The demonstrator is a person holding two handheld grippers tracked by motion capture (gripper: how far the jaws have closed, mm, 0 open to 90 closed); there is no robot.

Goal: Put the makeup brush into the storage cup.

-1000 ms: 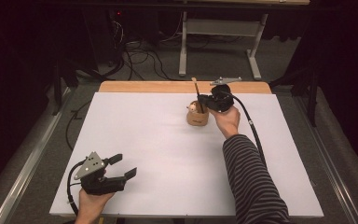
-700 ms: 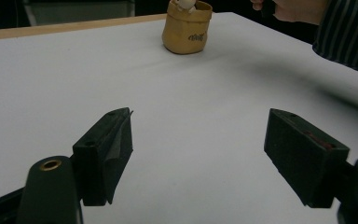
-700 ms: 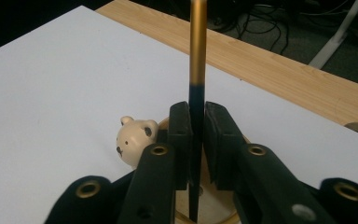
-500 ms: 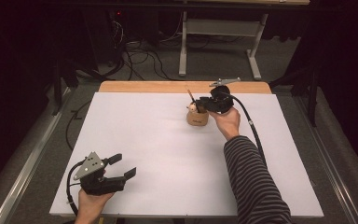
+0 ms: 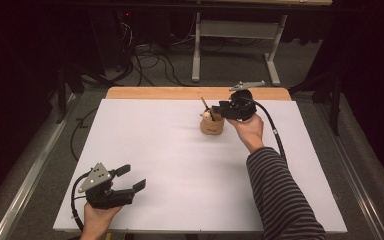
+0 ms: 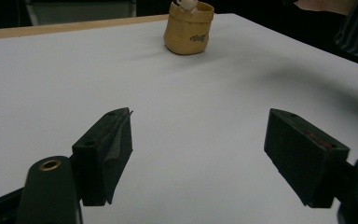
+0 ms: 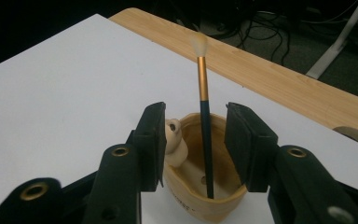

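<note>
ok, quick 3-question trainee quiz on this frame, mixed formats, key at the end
1. True or false: the right gripper is clamped tight on the paintbrush.
2. What holds the brush? A) a glass jar B) the tan sack-shaped pot C) a metal tray
3. Fill in: the left gripper sits at the near-left part of the white table with its jaws ____.

Key
1. False. In the right gripper view the jaws stand apart on either side of the brush handle, with gaps showing.
2. B. The brush stands in the pot beside a small pale figurine.
3. Open, with nothing between them.
</note>
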